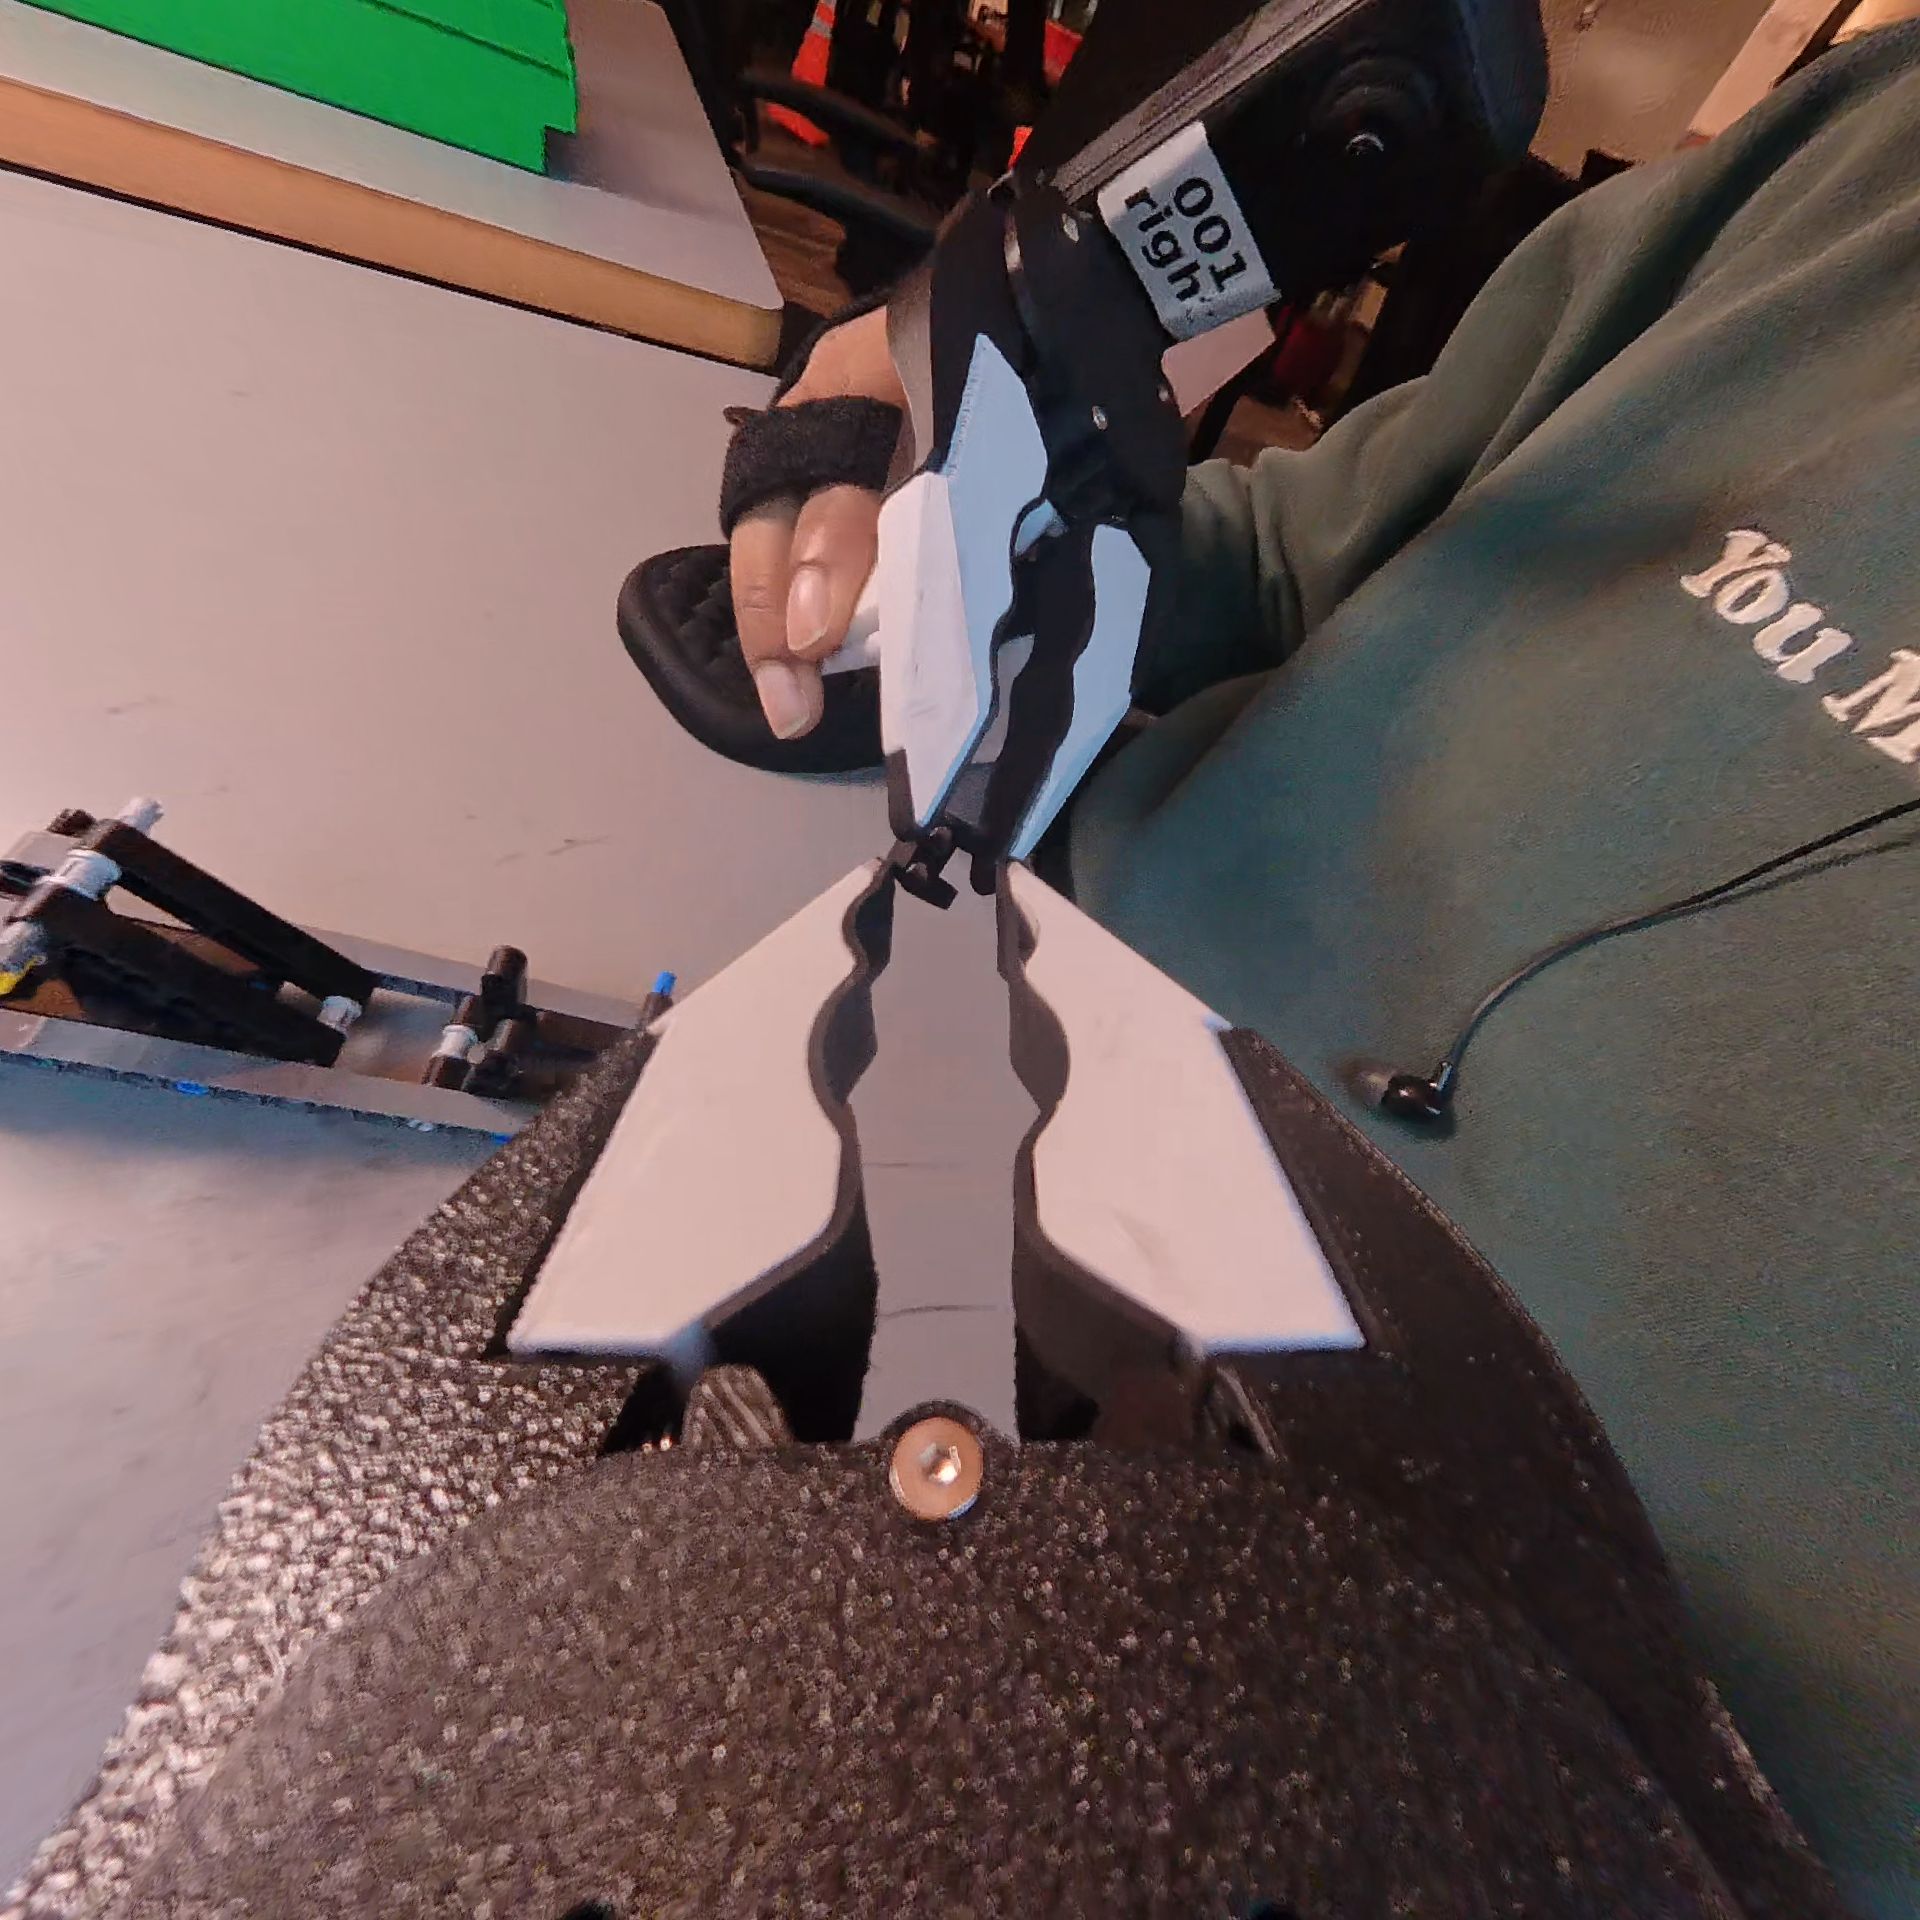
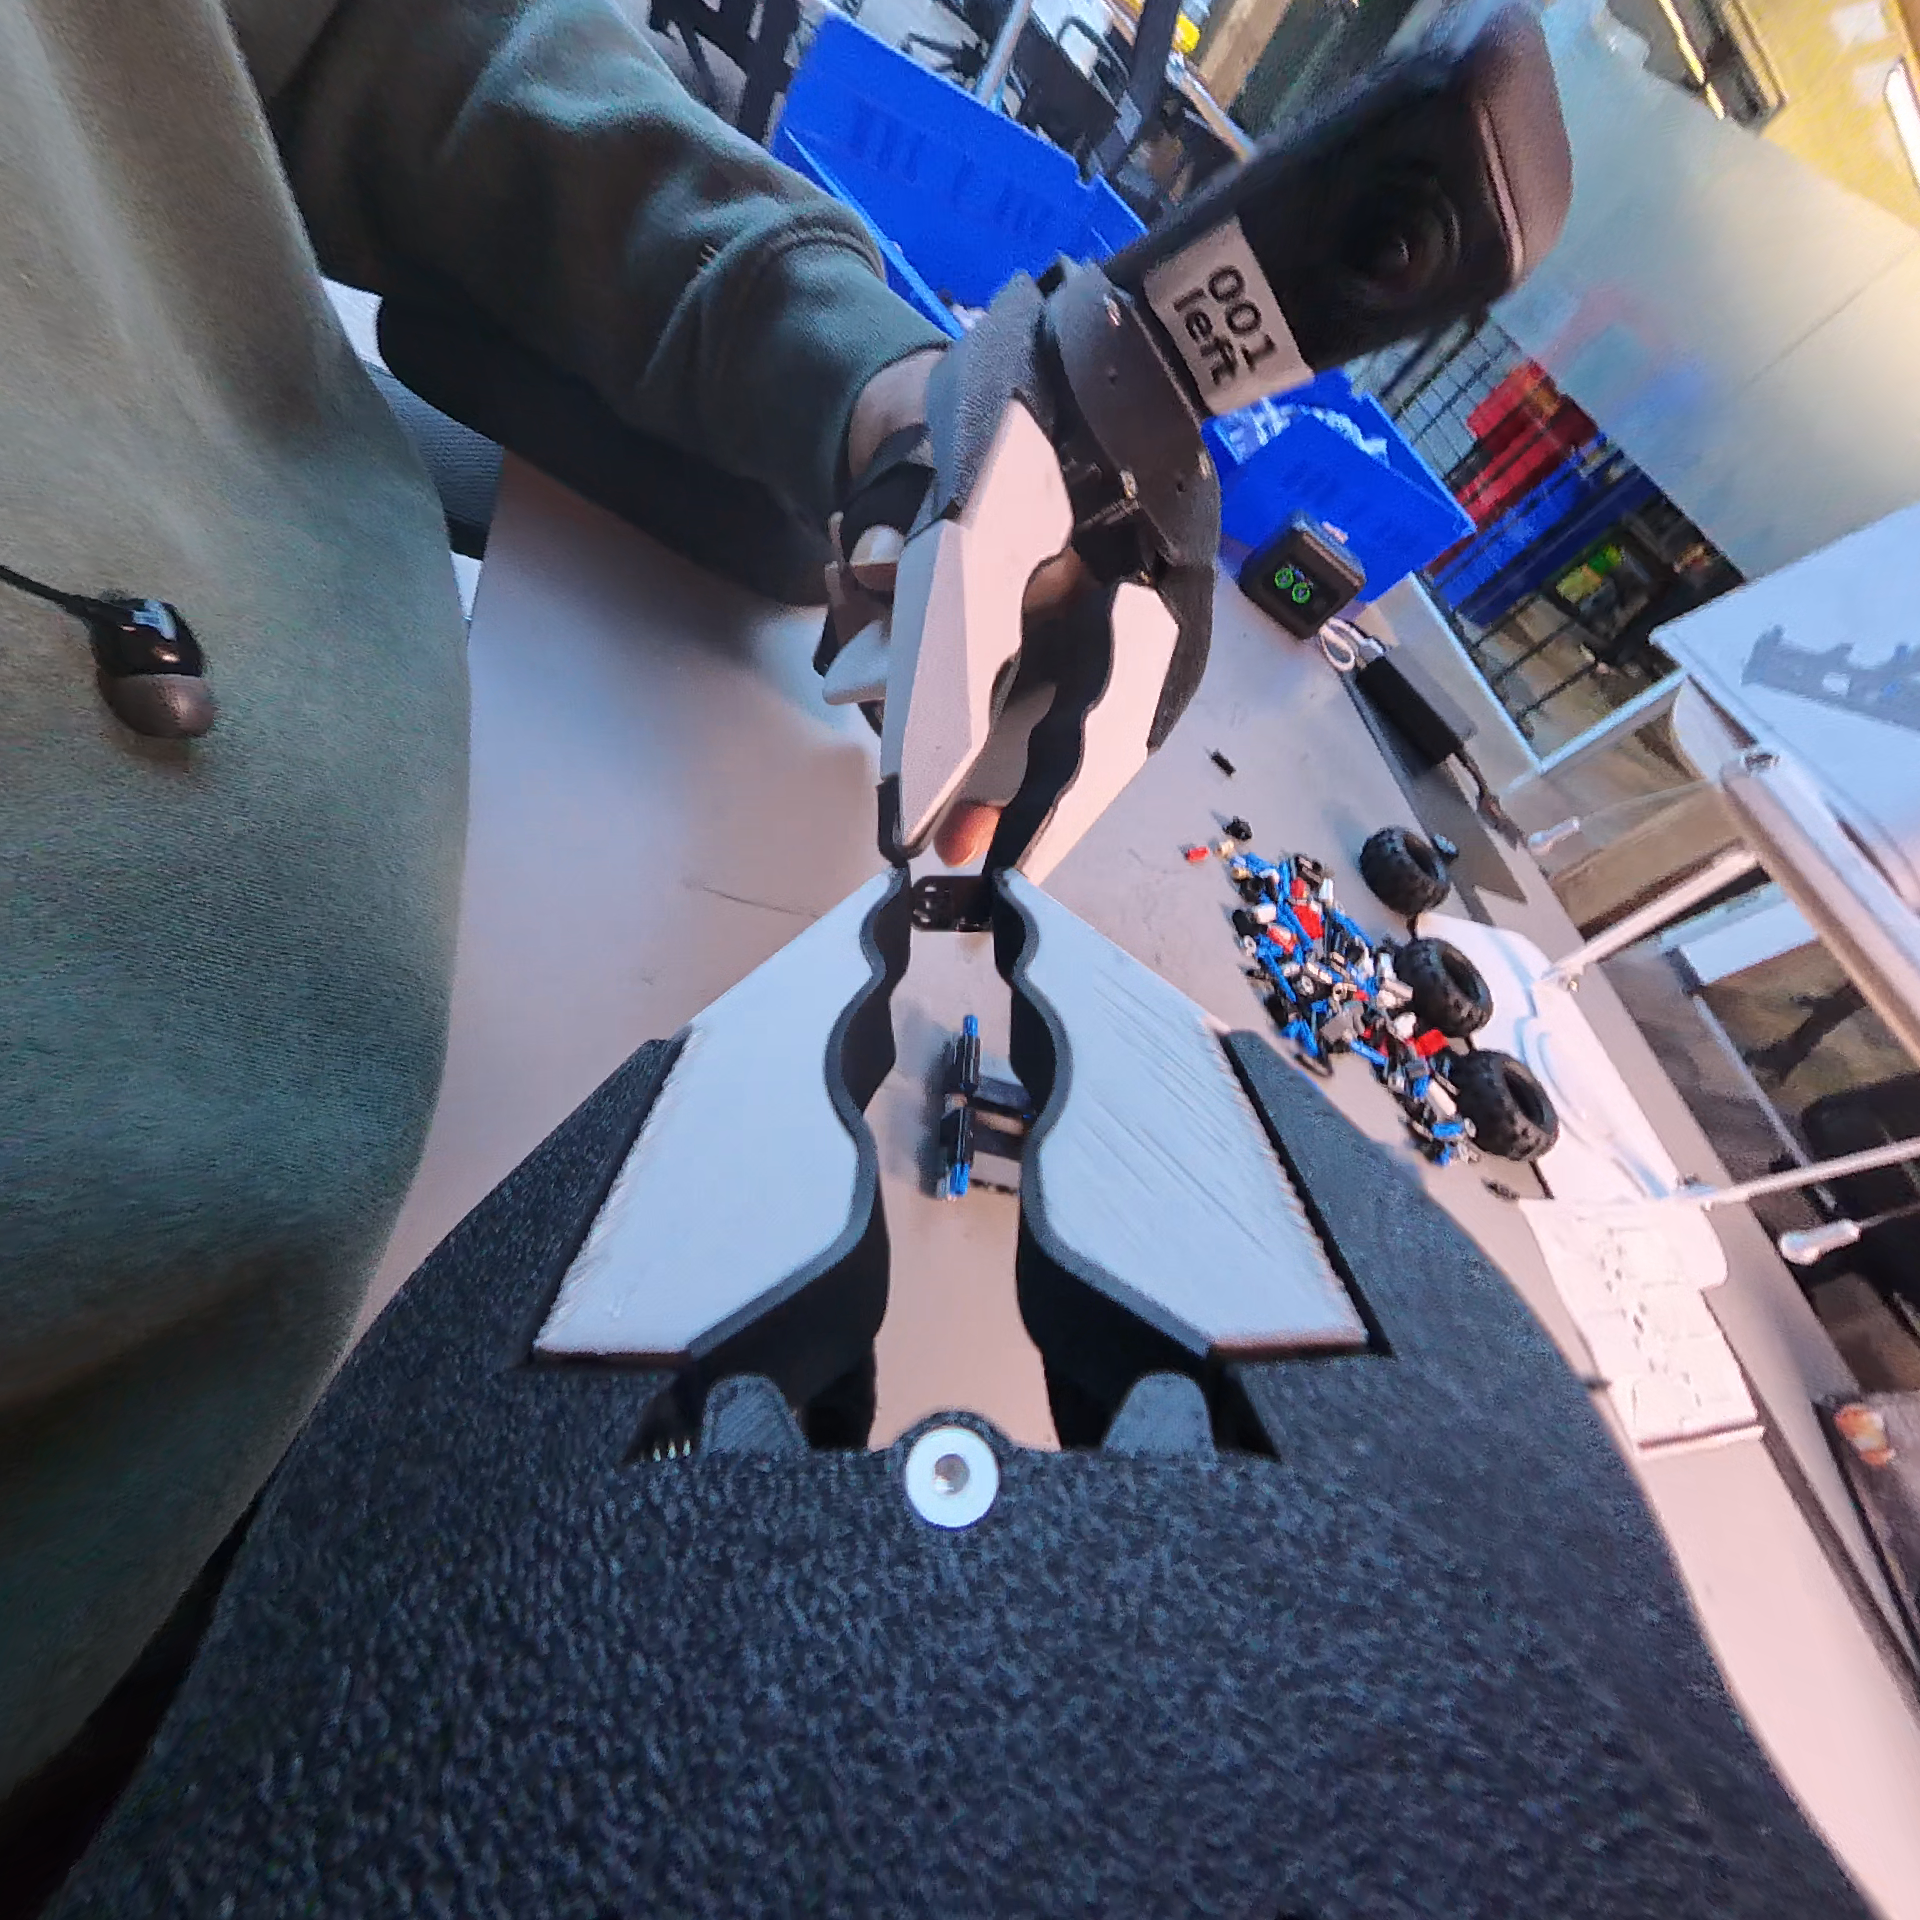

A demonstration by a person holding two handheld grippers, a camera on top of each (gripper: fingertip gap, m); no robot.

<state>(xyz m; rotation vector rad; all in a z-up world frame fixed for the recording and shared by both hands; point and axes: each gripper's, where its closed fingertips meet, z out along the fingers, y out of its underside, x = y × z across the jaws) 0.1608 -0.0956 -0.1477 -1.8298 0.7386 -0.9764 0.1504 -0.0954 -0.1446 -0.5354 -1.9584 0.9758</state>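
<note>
Grippers tip to tip: left gripper (image 1: 940,868), right gripper (image 2: 945,883) pinching small black part (image 2: 943,902).

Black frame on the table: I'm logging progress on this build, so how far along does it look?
Done: a partly built black frame and a small black-and-blue sub-assembly lie on the table. In hand: the right gripper pinches a small black piece, with the left gripper tip to tip against it; its grip is unclear. Left: a pile of loose pieces and tyres lie unattached.
</note>
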